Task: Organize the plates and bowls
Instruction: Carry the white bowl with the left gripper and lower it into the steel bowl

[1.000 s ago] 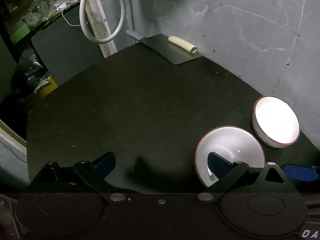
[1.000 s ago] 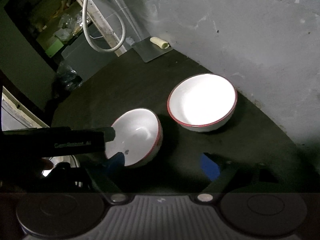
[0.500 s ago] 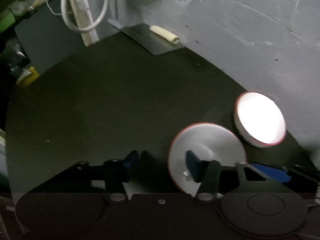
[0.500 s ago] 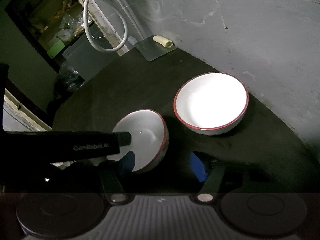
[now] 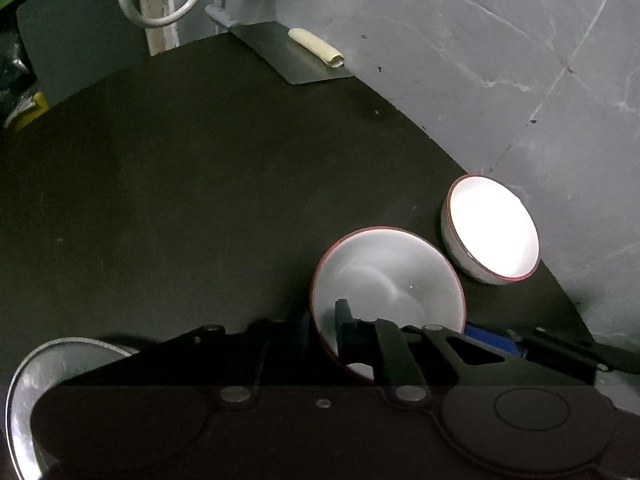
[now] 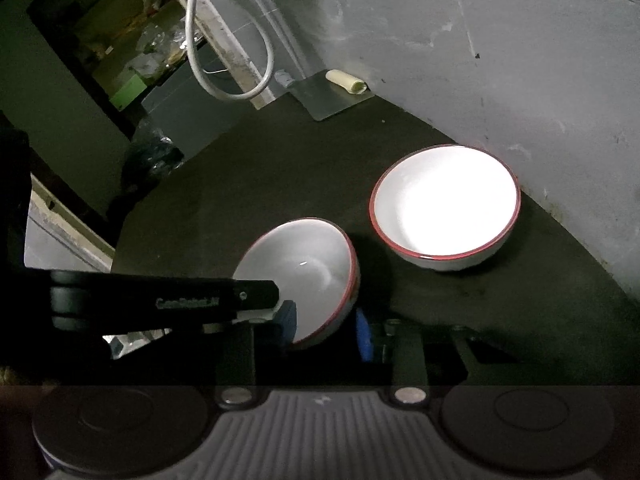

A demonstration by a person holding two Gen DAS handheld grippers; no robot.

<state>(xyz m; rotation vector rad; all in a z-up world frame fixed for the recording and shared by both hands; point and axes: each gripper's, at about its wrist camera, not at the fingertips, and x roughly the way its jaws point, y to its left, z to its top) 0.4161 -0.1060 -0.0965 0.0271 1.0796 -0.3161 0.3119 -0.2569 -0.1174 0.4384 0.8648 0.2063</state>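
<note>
Two white bowls with red rims sit on the dark round table [image 5: 180,200]. The nearer bowl [image 5: 388,280] [image 6: 304,268] is tipped up on its side. My left gripper [image 5: 320,326] is closing and pinches its near rim, one finger inside and one outside. The left gripper's finger [image 6: 256,294] reaches in from the left in the right wrist view. My right gripper [image 6: 326,328] is closing with the bowl's other edge between its blue pads, which still stand apart. The second bowl [image 5: 492,228] [image 6: 444,212] stands upright beside the wall.
A shiny metal dish [image 5: 24,380] lies at the lower left, under my left gripper. A metal sheet [image 5: 280,60] with a cream roll [image 5: 316,46] rests at the table's far edge. A white cable loop [image 5: 160,20] hangs behind. The grey wall [image 5: 500,60] borders the right.
Both grippers' jaws have narrowed around the tipped bowl. The left fingers came together on its rim. The left view tilted down, bringing the metal dish into sight.
</note>
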